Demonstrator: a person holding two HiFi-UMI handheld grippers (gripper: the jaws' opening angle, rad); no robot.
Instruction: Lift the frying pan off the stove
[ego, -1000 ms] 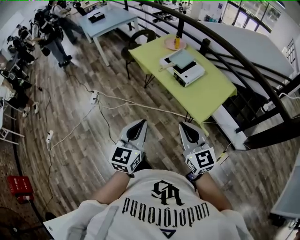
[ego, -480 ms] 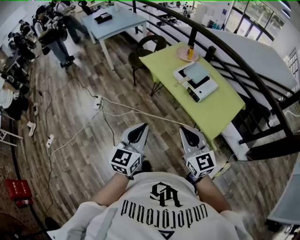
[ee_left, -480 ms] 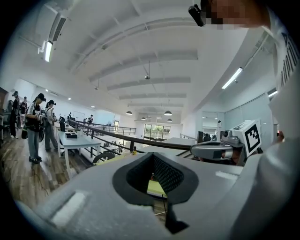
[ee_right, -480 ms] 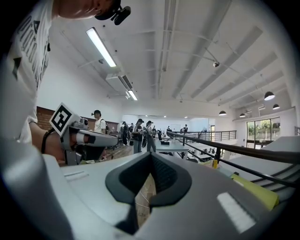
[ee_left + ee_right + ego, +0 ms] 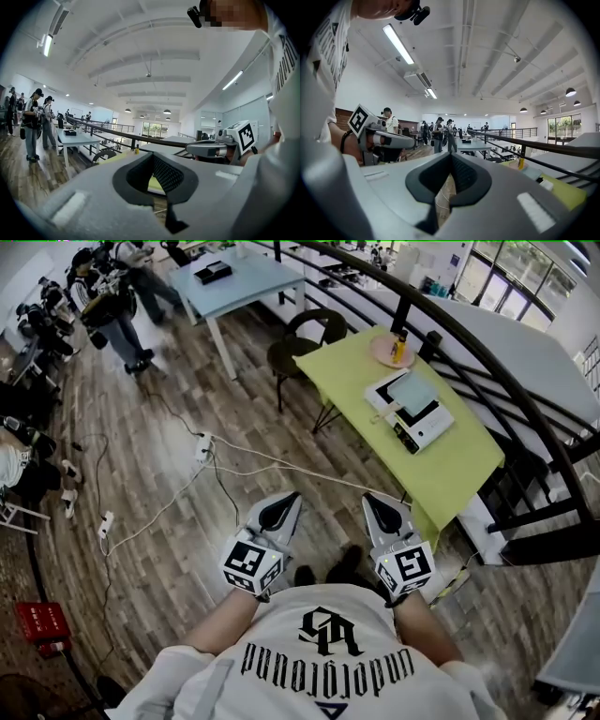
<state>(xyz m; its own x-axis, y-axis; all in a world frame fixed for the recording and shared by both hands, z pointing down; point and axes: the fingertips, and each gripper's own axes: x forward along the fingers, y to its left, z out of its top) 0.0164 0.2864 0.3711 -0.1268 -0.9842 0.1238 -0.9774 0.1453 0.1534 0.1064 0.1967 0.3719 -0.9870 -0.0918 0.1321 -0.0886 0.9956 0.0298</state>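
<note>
Nothing of the lift is done yet, as far as the views show. The grey left gripper [image 5: 280,509] and the grey right gripper [image 5: 382,511], each with a black-and-white marker cube at its back, are held side by side at the person's waist. Both point forward over the brown wooden plank floor [image 5: 159,521]. Each gripper's own view shows its two jaws pressed together with nothing between them, only floor and far furniture through the dark gap behind the tips. The task's thing, which I take to be the pale blue-grey square frying pan [image 5: 413,390] with a short light handle, sits on the white-and-black flat stove [image 5: 430,425]. That stove lies on the yellow-green rectangular table [image 5: 455,474], ahead of the right gripper and off to its right, well apart from both pairs of tongs. What is left is everything: closing in on the table, opening a pair of jaws, taking the handle and raising the pan clear. Much is hard to read at this range. The pan is small in the head view, so I cannot tell its depth, whether anything lies in it, or just how the handle is turned. The black curved metal railing [image 5: 487,362] crosses beyond the table. In the two gripper views the broad grey jaws block the lower field, and the stove cannot be made out with any certainty.
</note>
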